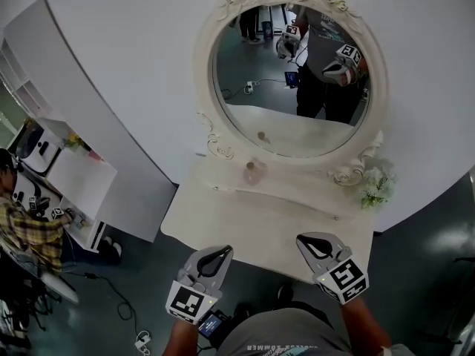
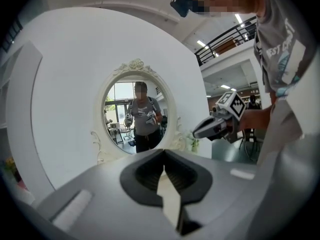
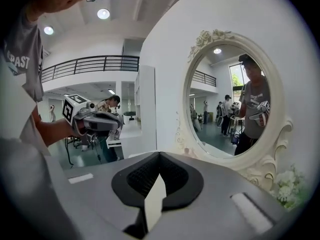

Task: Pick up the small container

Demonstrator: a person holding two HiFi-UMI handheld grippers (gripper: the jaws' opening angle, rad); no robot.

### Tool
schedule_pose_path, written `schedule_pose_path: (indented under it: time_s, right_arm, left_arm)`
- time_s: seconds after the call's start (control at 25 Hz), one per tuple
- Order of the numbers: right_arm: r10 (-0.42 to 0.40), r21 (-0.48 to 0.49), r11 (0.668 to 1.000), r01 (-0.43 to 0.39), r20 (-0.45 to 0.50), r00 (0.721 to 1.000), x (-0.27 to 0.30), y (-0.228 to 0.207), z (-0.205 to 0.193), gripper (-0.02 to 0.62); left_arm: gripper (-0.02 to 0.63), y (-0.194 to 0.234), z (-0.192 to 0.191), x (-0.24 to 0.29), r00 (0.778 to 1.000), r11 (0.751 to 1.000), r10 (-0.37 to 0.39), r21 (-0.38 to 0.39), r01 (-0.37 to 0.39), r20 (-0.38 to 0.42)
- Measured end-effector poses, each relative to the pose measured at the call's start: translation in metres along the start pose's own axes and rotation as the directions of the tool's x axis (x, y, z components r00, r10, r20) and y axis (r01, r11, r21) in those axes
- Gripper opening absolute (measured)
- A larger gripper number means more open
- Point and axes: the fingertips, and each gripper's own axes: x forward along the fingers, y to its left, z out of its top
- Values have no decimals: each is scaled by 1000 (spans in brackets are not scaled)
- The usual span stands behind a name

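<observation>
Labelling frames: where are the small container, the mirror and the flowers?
small container (image 1: 254, 172): head view, its body.
mirror (image 1: 295, 80): head view, the glass.
flowers (image 1: 376, 186): head view, the blossoms.

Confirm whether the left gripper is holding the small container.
No: the small container stands on the dressing table under the mirror, apart from the left gripper, whose jaws are shut empty.

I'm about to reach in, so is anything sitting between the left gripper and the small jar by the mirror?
Nothing visible. The tabletop between the left gripper and the jar is bare; the flowers stand off to the right.
</observation>
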Motion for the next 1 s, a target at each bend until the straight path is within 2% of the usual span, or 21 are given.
schedule_pose_path:
  time_s: [0.2, 0.44, 0.72, 1.0]
  right_arm:
    - [53, 2, 999, -53, -4, 999, 6, -22, -10, 2]
    - [62, 27, 998, -62, -15, 998, 12, -34, -22, 2]
    - [-14, 56, 998, 17, -46, 999, 20, -53, -28, 2]
    - [-113, 96, 988, 119, -70, 991, 28, -75, -23, 2]
  left_arm:
    - [3, -3, 1, 20, 999, 999, 43, -5, -43, -32]
    - [3, 0, -8, 39, 998, 999, 39, -18, -40, -53]
    - [3, 22, -14, 69, 999, 999, -28, -23, 27, -38]
    - [3, 57, -11, 110, 993, 993, -114, 10, 114, -24]
